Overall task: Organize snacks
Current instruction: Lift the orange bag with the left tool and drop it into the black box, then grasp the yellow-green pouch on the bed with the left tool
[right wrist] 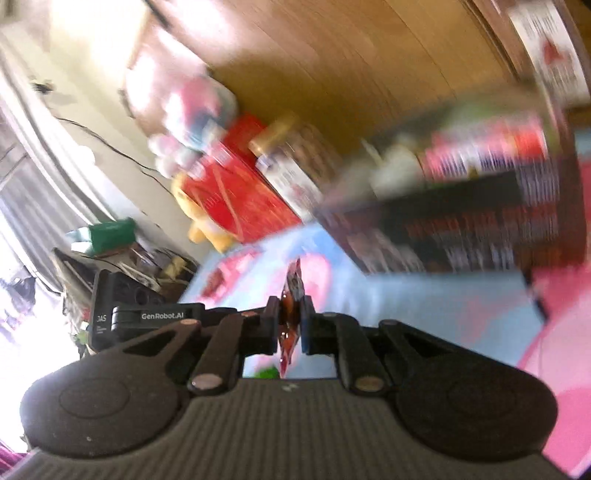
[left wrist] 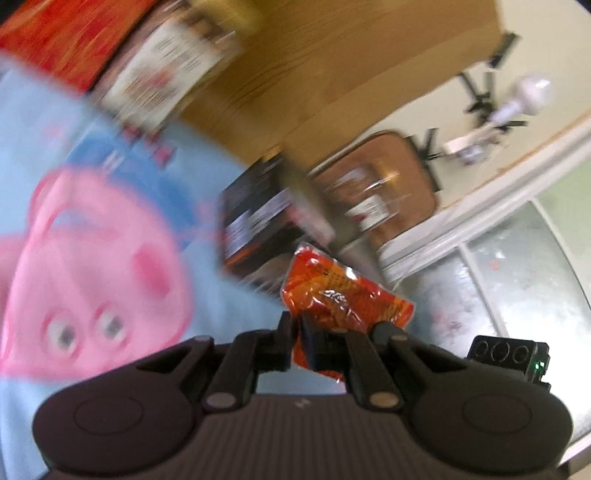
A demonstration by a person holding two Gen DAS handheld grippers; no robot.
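A: Left wrist view: left gripper clenched on orange-red snack packet, packet fanning toward one o'clock. Risk: thin film slipping out.

B: Right gripper pinching dark red sachet edge-on, twelve o'clock. Risk: tearing, dropping onto blue cartoon cloth.

The sheet was pale blue, printed with a large pink cartoon pig with white, dark-centred eyes. Beyond the pig's head lay a black box with white and orange print, and just beside that box an orange-red snack packet with dark lettering. Farther past the pig stood a red box and a brown wood-grain headboard. The left gripper was black.
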